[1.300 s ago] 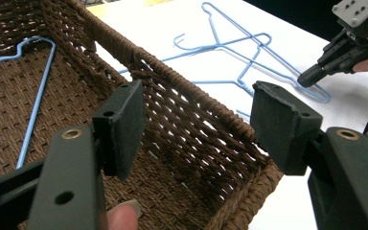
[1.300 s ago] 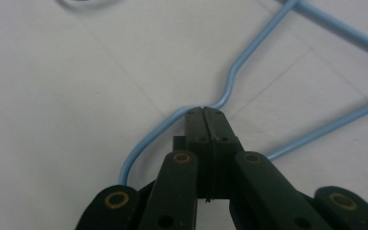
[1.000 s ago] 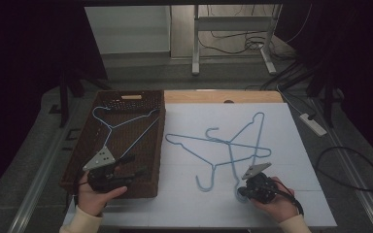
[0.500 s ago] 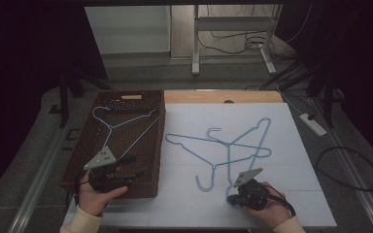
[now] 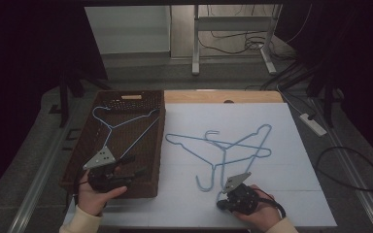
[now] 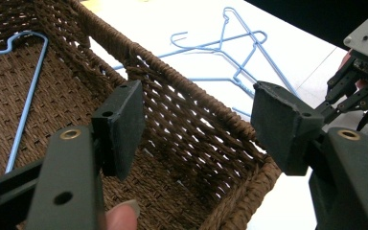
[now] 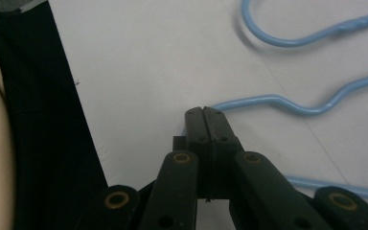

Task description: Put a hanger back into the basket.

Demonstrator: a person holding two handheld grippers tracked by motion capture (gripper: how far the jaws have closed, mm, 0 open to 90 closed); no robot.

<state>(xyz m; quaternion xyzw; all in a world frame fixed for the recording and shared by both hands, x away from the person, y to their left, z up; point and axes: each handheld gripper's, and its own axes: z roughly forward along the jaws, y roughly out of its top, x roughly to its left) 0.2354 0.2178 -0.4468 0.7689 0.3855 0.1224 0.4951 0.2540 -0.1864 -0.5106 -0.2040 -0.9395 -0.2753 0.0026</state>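
Observation:
A brown wicker basket [image 5: 159, 138] stands at the left with one blue wire hanger [image 5: 126, 123] lying in it. Two more blue hangers [image 5: 233, 144] lie crossed on the white table sheet [image 5: 281, 121]. My left gripper [image 5: 133, 165] hovers over the basket's near right corner, open and empty. Its own view looks past the basket rim [image 6: 191, 91] to the crossed hangers [image 6: 230, 48] and the right gripper [image 6: 354, 91]. My right gripper [image 5: 222, 203] is low near the front edge, shut on a blue hanger wire [image 7: 249, 101], with a hanger hook [image 7: 278, 40] beyond the tips [image 7: 204, 112].
A wooden strip [image 5: 223, 96] borders the sheet at the back. A white power strip [image 5: 313, 124] and a looped black cable [image 5: 349, 170] lie off the table's right side. Metal stand legs [image 5: 194, 43] rise behind the table.
My right gripper has moved left and toward the front edge, and the hangers on the sheet have shifted slightly toward the front with it. The left gripper has stayed put.

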